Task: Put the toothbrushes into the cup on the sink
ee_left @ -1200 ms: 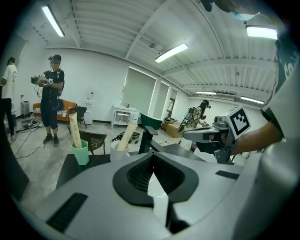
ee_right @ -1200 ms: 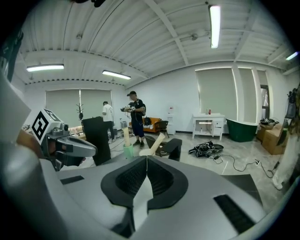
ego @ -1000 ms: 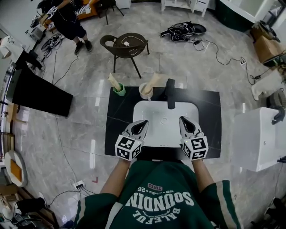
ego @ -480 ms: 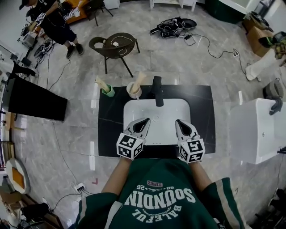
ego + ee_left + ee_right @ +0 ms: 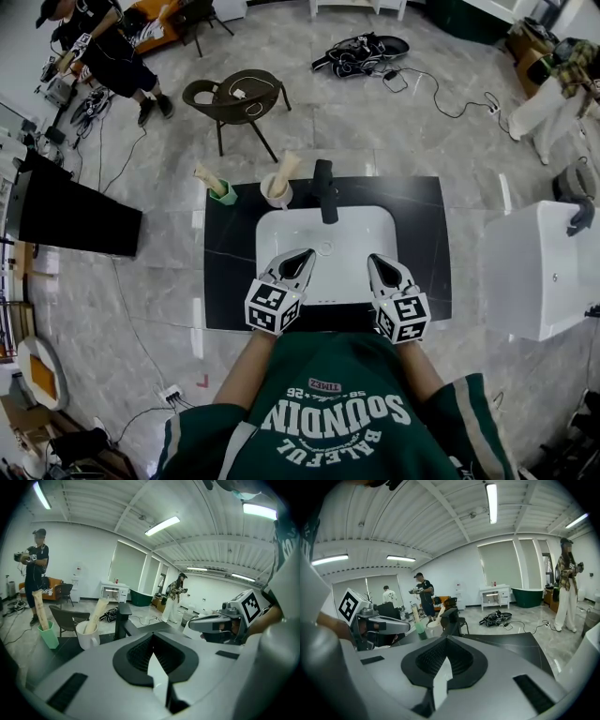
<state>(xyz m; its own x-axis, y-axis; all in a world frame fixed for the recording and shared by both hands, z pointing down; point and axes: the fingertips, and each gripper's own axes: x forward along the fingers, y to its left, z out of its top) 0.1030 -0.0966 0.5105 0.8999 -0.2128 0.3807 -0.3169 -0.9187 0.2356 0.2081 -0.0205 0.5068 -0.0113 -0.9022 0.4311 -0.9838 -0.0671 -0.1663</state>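
At the lower centre of the head view, our left gripper [image 5: 303, 260] and right gripper [image 5: 376, 263] hover over the near rim of the white rectangular sink basin [image 5: 361, 232]. Both have their jaws pressed together with nothing between them. Farther up, left of the black faucet [image 5: 324, 187], a pale beige toothbrush [image 5: 287, 168] leans in the round white cup [image 5: 273, 195]. Another pale toothbrush [image 5: 208, 177] stands in the green plastic holder [image 5: 225, 196] just beside it. We judge them light, stiff and slim, best pinched mid-handle above the rim.
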